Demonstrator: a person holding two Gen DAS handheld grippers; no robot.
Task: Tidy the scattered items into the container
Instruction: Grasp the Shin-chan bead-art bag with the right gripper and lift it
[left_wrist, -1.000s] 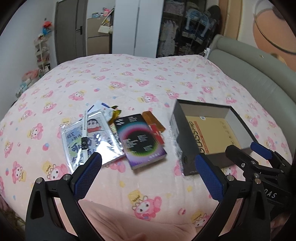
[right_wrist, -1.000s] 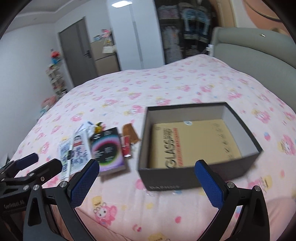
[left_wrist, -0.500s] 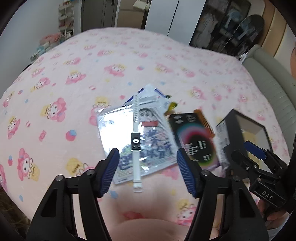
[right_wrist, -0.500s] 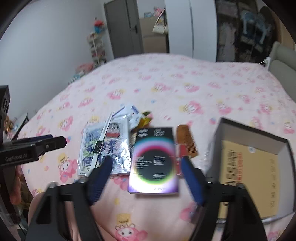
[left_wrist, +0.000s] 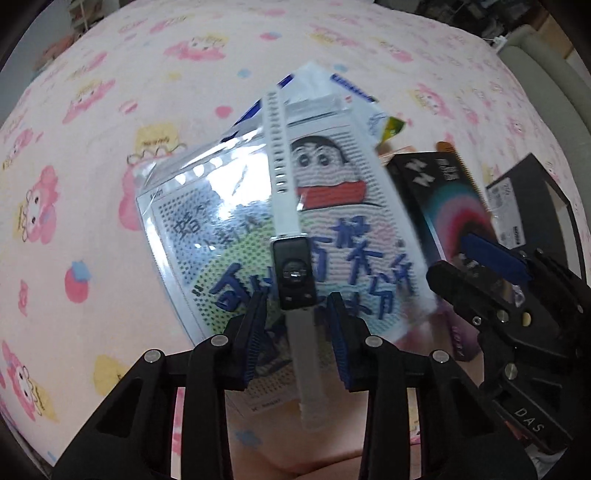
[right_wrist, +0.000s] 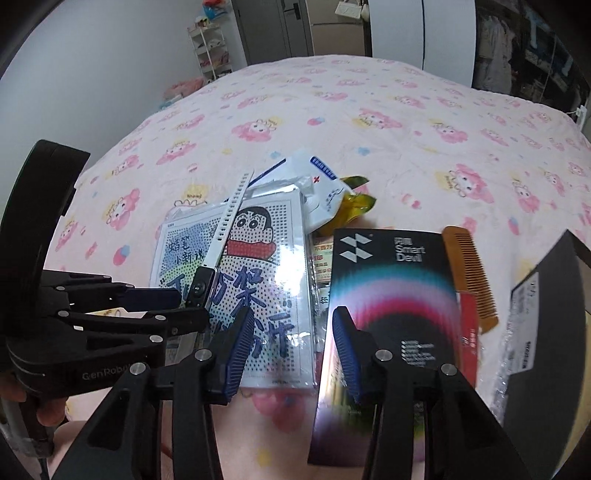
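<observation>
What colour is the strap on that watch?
The watch strap is white, with rows of little holes. It shows best in the left wrist view.

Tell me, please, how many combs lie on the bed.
1: the brown comb lies right of the black Smart Devil box; more could hide under the pile.

bed: pink quilt (right_wrist: 388, 122) with cartoon character print, fills most of both views
headboard: grey padded edge (left_wrist: 546, 70) at upper right of left wrist view
wall: plain white (right_wrist: 92, 62), left side
door: grey (right_wrist: 273, 26), far wall, shut
shelf rack: white, open tiers (right_wrist: 210, 48), beside the door, small items on it
wardrobe: white panels (right_wrist: 421, 29), far side
clothes storage: dark open section (right_wrist: 524, 44) at right, contents blurred
light: even indoor light, source out of view
</observation>
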